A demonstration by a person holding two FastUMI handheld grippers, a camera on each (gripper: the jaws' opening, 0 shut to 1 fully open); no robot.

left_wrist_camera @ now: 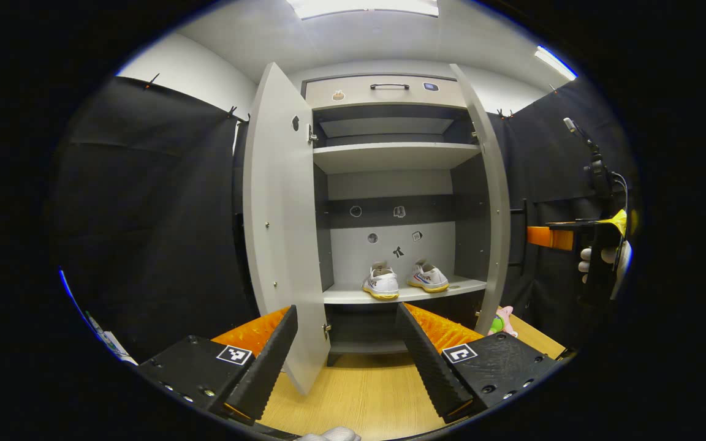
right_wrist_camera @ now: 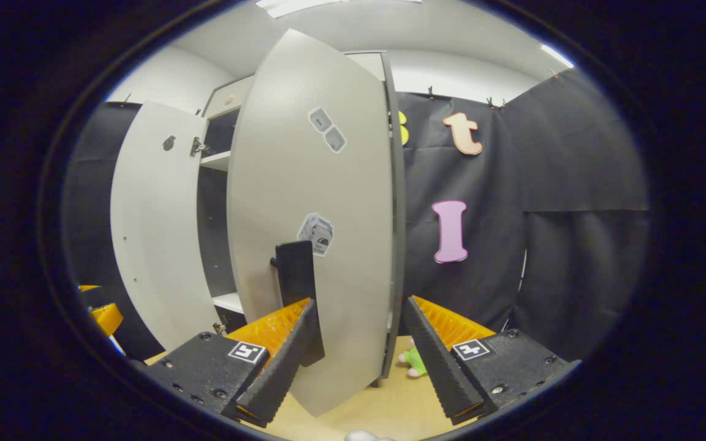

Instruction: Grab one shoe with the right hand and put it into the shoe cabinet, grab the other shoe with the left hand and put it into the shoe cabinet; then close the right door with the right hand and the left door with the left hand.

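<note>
Resting side by side on the cabinet (left_wrist_camera: 390,153) shelf, both shoes (left_wrist_camera: 381,282) (left_wrist_camera: 428,277) face inward. Left gripper (left_wrist_camera: 348,358) and right gripper (right_wrist_camera: 362,361) gape wide, empty; right door (right_wrist_camera: 322,214) at 12 o'clock hides the interior.

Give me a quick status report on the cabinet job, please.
Both grippers open. Two shoes on the cabinet shelf. Right door between right fingers; left door open. Nothing blocking.

Left gripper view faces open shoe cabinet (left_wrist_camera: 390,184) frontally, right gripper view close beside right door (right_wrist_camera: 316,214)
</note>
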